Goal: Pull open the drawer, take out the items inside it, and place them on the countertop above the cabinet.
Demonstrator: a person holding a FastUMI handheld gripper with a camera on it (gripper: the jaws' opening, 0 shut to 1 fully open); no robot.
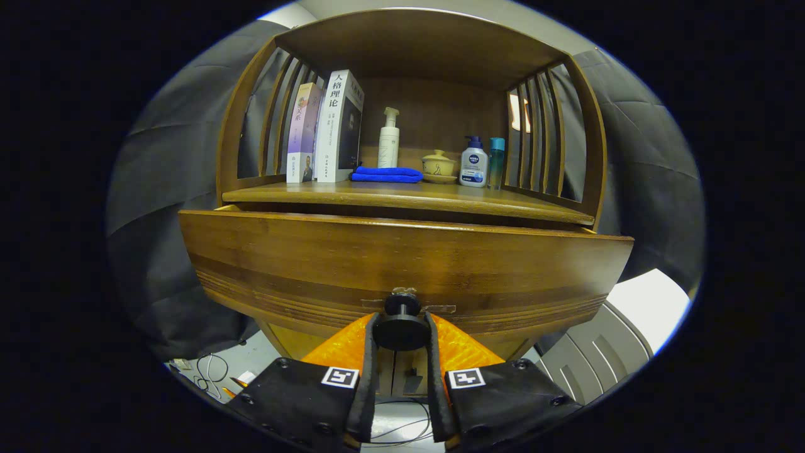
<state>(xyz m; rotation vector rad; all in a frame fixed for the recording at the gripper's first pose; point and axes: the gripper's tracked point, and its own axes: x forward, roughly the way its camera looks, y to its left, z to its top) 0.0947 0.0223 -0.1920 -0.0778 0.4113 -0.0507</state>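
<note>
A: Drawer (402, 264) sits right ahead of you, pulled out a little from the cabinet. Your gripper (401, 333) is closed on its knob (401, 327), a finger pressing each side, so you can pull straight back.

B: And beyond?

A: The counter (402, 195) above, carrying books (327, 129), cloth (386, 174), bottles (475, 163).

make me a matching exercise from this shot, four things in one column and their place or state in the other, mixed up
Things:
1. tool
2. blue cloth
3. books
4. drawer

Places or states:
A. standing upright at one end of the countertop
B. folded flat between the books and the lidded cup
C. pulled slightly out from the cabinet
D. fingers closed on the black knob

Pairs: 1-D, 2-B, 3-A, 4-C
</note>
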